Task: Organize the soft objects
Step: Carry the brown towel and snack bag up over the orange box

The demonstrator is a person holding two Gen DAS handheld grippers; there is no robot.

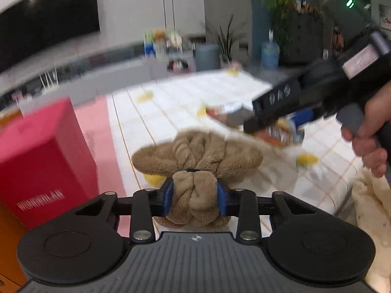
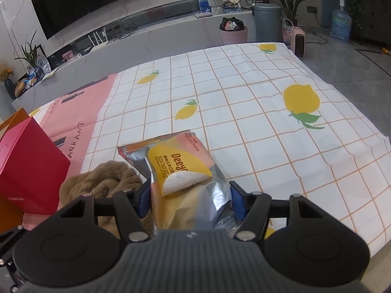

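Observation:
A brown plush headband, twisted and fluffy, lies on the lemon-print tablecloth. My left gripper is shut on its near fold, both blue pads pressing into the pile. The same brown headband shows at lower left in the right wrist view. My right gripper is shut on a foil wet-wipes packet with a yellow flap, its far end resting on the cloth. In the left wrist view the right gripper comes in from the right with that packet, a hand on its grip.
A red box stands at the left edge of the table, close to the headband; it is the red box at left in the right wrist view. A cream cloth lies at the near right. The checked tablecloth stretches away beyond the packet.

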